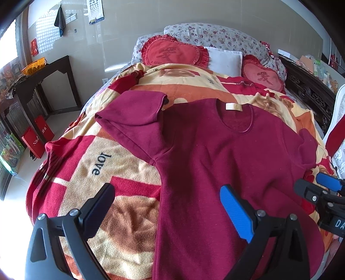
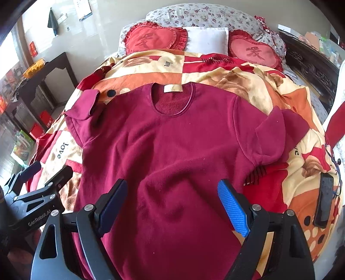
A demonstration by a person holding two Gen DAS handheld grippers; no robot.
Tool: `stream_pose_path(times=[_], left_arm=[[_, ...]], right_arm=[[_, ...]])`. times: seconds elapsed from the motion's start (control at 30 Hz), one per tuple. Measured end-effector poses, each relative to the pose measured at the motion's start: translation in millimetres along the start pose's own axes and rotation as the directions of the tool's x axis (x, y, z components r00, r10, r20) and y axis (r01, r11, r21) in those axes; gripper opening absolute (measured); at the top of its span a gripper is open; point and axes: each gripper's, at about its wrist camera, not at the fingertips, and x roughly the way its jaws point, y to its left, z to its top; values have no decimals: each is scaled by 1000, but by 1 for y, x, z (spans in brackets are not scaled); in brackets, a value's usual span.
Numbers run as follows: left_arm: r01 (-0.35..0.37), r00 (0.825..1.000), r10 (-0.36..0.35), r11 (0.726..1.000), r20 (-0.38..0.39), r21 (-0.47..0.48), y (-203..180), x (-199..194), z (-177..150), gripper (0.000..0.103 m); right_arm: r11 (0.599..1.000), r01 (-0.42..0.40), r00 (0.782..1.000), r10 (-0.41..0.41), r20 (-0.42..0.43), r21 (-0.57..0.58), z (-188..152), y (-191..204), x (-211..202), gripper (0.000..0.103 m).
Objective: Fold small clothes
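A maroon long-sleeved top [image 1: 226, 163] [image 2: 168, 146] lies spread flat, neck away from me, on a patterned blanket [image 1: 103, 178] [image 2: 248, 86] that covers the bed. Both sleeves are folded back near the shoulders. My left gripper [image 1: 168, 193] hovers open over the top's left edge, one finger above the blanket, the other above the fabric, holding nothing. My right gripper [image 2: 172, 189] stands open above the lower middle of the top, empty. In the right wrist view the left gripper [image 2: 49, 172] shows at the left edge; in the left wrist view the right gripper [image 1: 317, 183] shows at the right edge.
Two red heart cushions [image 2: 153, 39] [image 2: 254, 51], a white pillow [image 2: 207, 38] and a floral pillow [image 2: 204, 16] sit at the bed's head. A dark phone [image 2: 324, 200] lies on the blanket at right. A dark side table [image 1: 43, 77] and red boxes [image 1: 36, 137] stand left.
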Motion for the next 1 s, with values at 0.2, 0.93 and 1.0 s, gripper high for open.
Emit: stream_pose_path(times=[0.2,0.93,1.0], left_arm=[[5,1000,-5,1000,1,4,-5,1,2,100],[6,1000,-6,1000,0,1,-11,8,9,100],[3,1000,-3,1000,0,-2,-10,10,11,100]], right_arm=[[1000,19,1000,-19,6,13,0,-1,5,69],[1000,8,1000,-8,-7,28,4,1,18,69],[1000,7,1000,-6,-8,27,6,2,20,69]])
